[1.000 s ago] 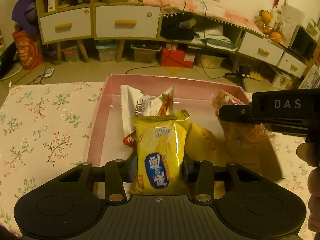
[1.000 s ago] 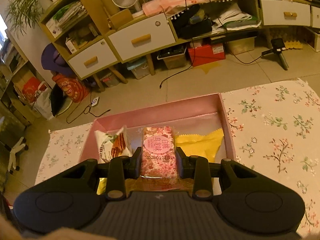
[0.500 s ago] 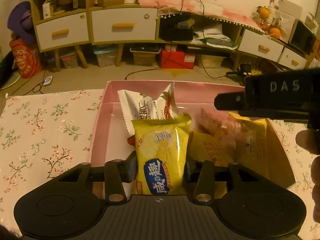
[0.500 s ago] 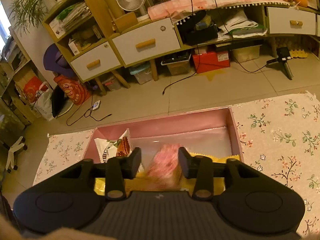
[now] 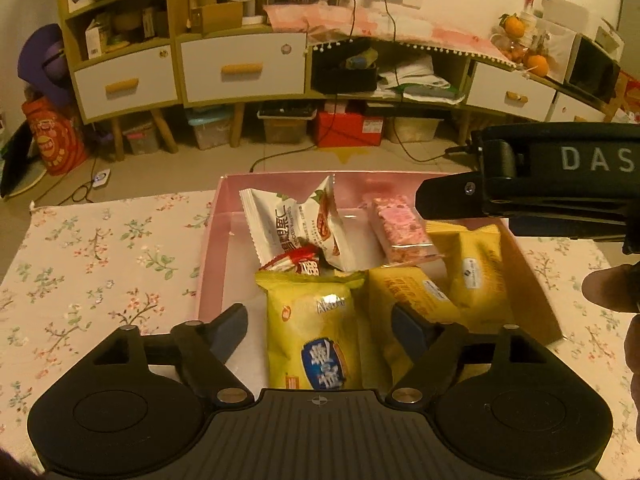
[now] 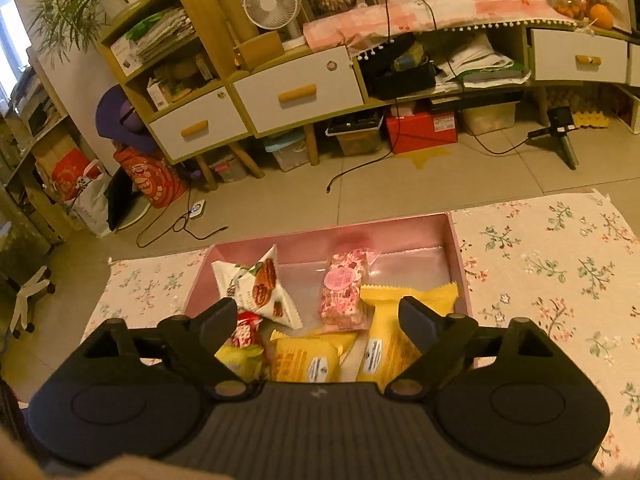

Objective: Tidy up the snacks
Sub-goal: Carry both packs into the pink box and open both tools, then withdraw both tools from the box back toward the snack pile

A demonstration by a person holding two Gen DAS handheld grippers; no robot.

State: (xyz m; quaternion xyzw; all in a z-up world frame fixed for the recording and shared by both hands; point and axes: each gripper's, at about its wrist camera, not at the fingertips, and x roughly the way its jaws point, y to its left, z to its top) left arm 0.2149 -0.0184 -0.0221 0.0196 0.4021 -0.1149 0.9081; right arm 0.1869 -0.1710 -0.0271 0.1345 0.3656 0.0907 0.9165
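Note:
A pink box (image 5: 208,248) on the floral cloth holds several snack packets. A yellow packet with a blue logo (image 5: 316,344) lies in its near part between the jaws of my left gripper (image 5: 318,320), which are opening; the pads stand clear of it. My right gripper (image 6: 318,316) hovers over the box, its jaws also opening, gripping nothing. Below and beyond it the pink packet (image 6: 346,286) lies on the box floor. A white nut packet (image 5: 296,224), a small red one (image 5: 298,262) and two yellow ones (image 5: 412,296) lie around.
The floral tablecloth (image 5: 100,264) spreads left and right of the box (image 6: 456,256). The table's far edge runs just behind the box, with floor and cabinets (image 5: 240,68) beyond. The right gripper's black body (image 5: 552,184) and a person's hand (image 5: 612,292) fill the left view's right side.
Both grippers went from shut to open. The left let go of the yellow packet, which now lies in the box. The right dropped the pink packet into the box. Both rose slightly.

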